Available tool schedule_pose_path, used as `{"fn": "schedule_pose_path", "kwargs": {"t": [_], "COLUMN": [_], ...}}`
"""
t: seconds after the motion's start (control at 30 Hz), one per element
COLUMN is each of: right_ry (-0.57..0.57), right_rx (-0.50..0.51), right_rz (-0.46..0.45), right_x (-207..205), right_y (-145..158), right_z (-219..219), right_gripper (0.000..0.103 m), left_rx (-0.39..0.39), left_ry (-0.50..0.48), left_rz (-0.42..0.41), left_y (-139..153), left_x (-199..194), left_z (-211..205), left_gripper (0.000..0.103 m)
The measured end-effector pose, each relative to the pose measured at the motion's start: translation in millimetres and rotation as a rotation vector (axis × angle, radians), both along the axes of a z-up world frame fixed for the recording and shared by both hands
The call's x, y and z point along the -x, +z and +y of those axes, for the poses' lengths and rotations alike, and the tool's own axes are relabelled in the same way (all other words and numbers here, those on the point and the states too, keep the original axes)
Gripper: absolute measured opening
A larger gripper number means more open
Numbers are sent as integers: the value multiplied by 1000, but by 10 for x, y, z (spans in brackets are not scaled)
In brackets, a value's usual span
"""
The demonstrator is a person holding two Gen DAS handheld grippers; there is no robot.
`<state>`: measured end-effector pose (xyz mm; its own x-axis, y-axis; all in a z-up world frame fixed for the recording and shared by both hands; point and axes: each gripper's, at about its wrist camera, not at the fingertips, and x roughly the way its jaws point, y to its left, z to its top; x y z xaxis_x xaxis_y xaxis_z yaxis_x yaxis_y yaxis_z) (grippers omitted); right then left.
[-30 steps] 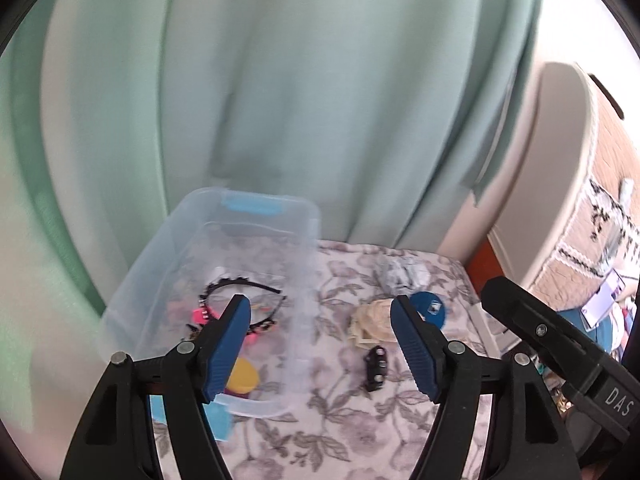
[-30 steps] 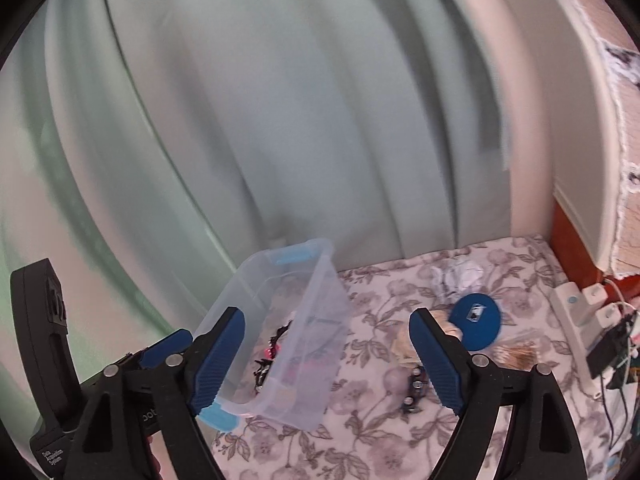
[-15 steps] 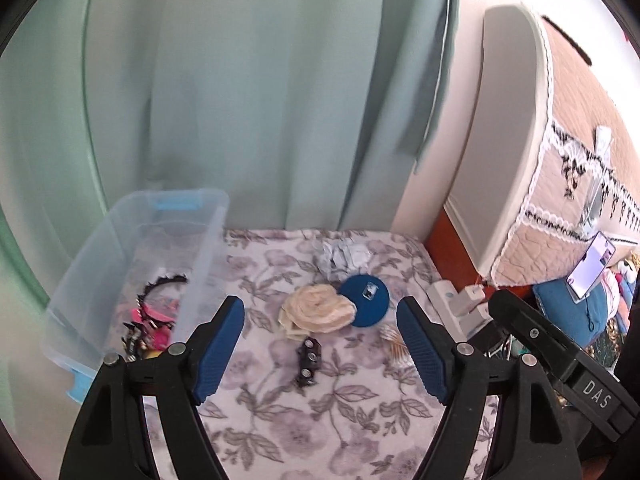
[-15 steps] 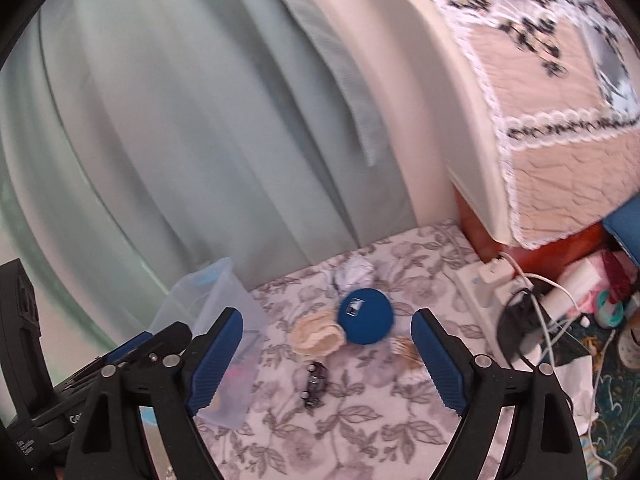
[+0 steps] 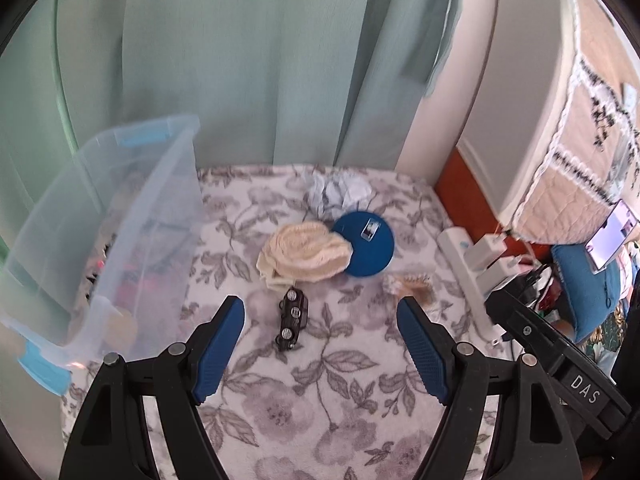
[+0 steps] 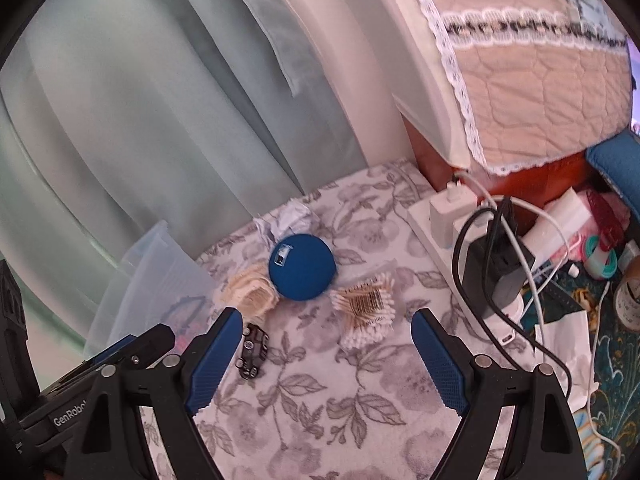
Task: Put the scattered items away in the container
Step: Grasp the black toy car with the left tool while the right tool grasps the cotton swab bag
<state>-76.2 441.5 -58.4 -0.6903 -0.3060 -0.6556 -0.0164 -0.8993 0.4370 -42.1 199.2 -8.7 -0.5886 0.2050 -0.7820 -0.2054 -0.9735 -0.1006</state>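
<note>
Left hand-held gripper (image 5: pixel 320 336) seemingly wider, lower.

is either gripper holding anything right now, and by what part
Nothing is held. The left gripper and right gripper both have open, empty jaws above the floral cloth; the toy car lies untouched.

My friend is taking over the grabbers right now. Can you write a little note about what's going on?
Left gripper: open, holding nothing; its fingers have just been opening, over the toy car.
Right gripper: open, holding nothing, near the cotton swabs.
Done: some items already lie in the clear bin.
Left on the floral cloth: toy car, cream knit piece, blue disc, crumpled paper, cotton swabs.
</note>
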Motion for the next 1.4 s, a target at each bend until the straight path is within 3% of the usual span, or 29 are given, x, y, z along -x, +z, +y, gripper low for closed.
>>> {"fn": "schedule_pose_path", "kwargs": {"t": [0.67, 1.13, 1.4], "right_ry": [4, -21, 6], "right_rx": [-111, -228, -333], "right_rz": [-218, -203, -200], "right_x": [407, 691, 820], "right_y": [-859, -1037, -1066], "right_z": [-224, -365, -518], "right_gripper": [89, 90, 90], "left_rx": [1, -31, -25], "left_ry": [38, -9, -21], "left_rz": [-205, -227, -219], "left_y": [-980, -1276, -1363], "left_x": [443, 647, 715], "left_z": [-165, -134, -83], "left_gripper": [79, 78, 67]}}
